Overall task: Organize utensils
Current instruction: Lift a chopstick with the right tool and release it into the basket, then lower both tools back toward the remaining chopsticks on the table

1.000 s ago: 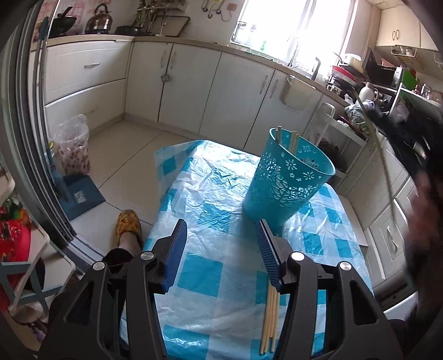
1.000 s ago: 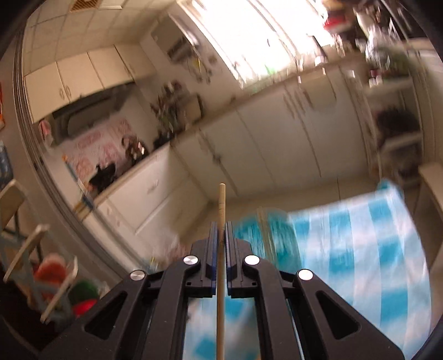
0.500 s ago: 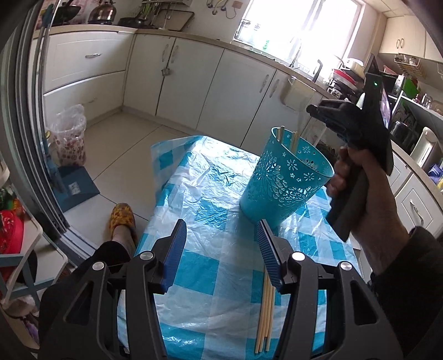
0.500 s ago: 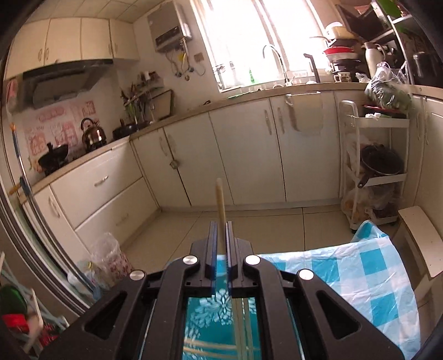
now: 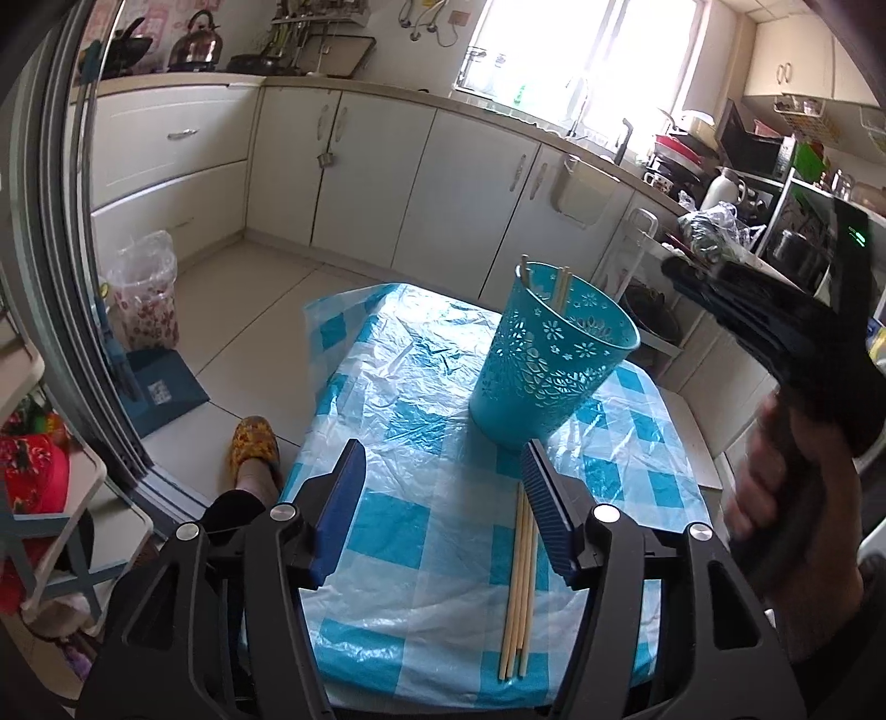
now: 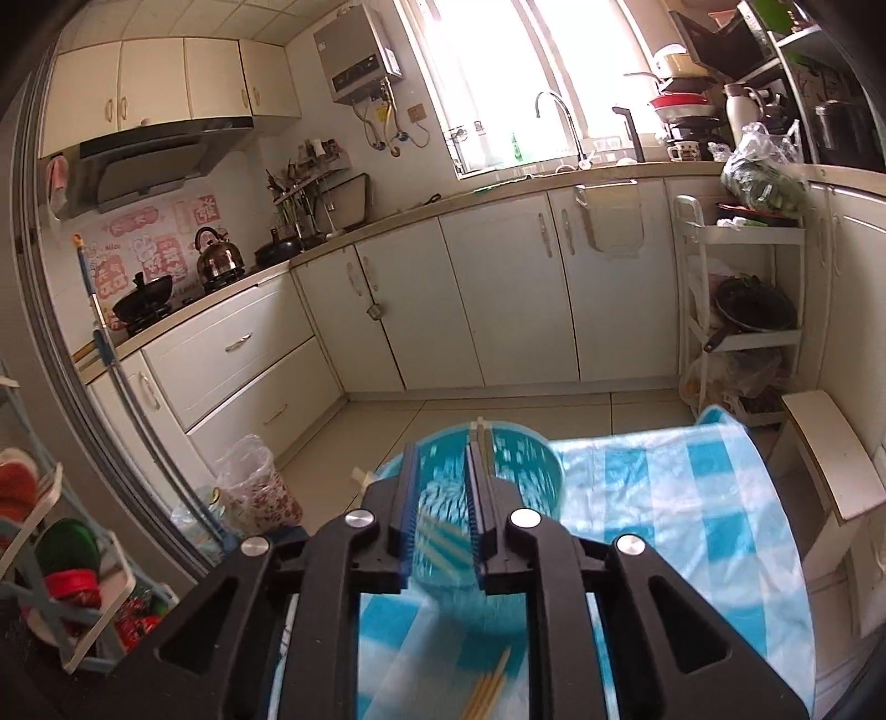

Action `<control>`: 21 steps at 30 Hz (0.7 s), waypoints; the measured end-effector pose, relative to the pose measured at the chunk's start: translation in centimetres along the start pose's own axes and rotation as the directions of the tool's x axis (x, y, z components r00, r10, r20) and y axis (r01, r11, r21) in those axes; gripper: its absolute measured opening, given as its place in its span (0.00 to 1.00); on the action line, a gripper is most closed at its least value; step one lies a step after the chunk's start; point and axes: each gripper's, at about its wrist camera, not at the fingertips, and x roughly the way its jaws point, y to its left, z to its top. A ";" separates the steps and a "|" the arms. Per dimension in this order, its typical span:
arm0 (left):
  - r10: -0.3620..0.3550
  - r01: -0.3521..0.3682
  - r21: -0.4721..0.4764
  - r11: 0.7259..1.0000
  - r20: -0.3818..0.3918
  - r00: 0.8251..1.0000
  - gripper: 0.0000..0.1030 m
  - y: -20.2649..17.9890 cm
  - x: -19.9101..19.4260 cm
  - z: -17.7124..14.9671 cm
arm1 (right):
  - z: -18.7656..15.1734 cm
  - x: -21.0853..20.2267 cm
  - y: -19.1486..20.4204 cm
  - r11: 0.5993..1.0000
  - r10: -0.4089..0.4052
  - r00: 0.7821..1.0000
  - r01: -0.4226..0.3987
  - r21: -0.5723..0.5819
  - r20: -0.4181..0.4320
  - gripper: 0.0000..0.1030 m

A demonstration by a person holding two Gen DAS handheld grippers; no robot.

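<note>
Between the blue pads of the left gripper (image 5: 443,501) is only the checked cloth, and its jaws are opening with nothing held. Just inside its right pad lies a bunch of wooden chopsticks (image 5: 519,559), flat on the blue and white tablecloth (image 5: 410,387). Their long way runs from the near edge of the table out toward the basket. Past them stands a teal basket (image 5: 548,371) with cut-out flowers, upright near the far end of the table. Two more sticks (image 5: 562,285) stand in it, leaning on the far rim with their tips poking up. Off to the right, a hand (image 5: 797,526) holds the right gripper (image 6: 440,498) up above the table, near the basket. Seen from its own camera, its jaws are a little apart and opening, with nothing pressed between them, and the basket (image 6: 531,471) sits just below, blurred. Sticks show inside the basket there, but they are too blurred to count. Beyond the table are white cupboards (image 5: 470,183) and a bright window (image 5: 587,50). A foot in a yellow slipper (image 5: 253,443) rests on the floor at the left side of the table.
</note>
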 end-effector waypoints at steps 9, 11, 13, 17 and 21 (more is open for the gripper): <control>0.003 -0.004 0.029 1.000 0.023 1.000 0.63 -0.7 -2.4 -0.4 | -4.3 -4.6 0.3 0.998 -0.045 0.998 0.047 0.029 -0.038 0.26; 0.005 -0.006 0.037 0.999 0.028 1.000 0.65 -0.8 -2.8 -0.5 | -5.3 -5.0 0.4 0.998 -0.053 0.997 0.055 0.031 -0.052 0.27; 0.007 -0.008 0.042 0.999 0.028 1.000 0.68 -0.9 -3.1 -0.7 | -6.5 -5.1 0.3 0.997 -0.059 0.995 0.062 0.038 -0.078 0.28; 0.013 -0.014 0.034 0.999 0.027 1.000 0.73 -0.5 -3.6 -0.9 | -9.0 -4.8 0.0 0.994 -0.081 0.985 0.091 0.056 -0.149 0.28; 0.022 -0.022 0.012 1.000 0.014 1.000 0.76 0.5 -3.8 -1.1 | -12.5 -2.8 -0.6 0.991 -0.106 0.960 0.124 0.055 -0.260 0.28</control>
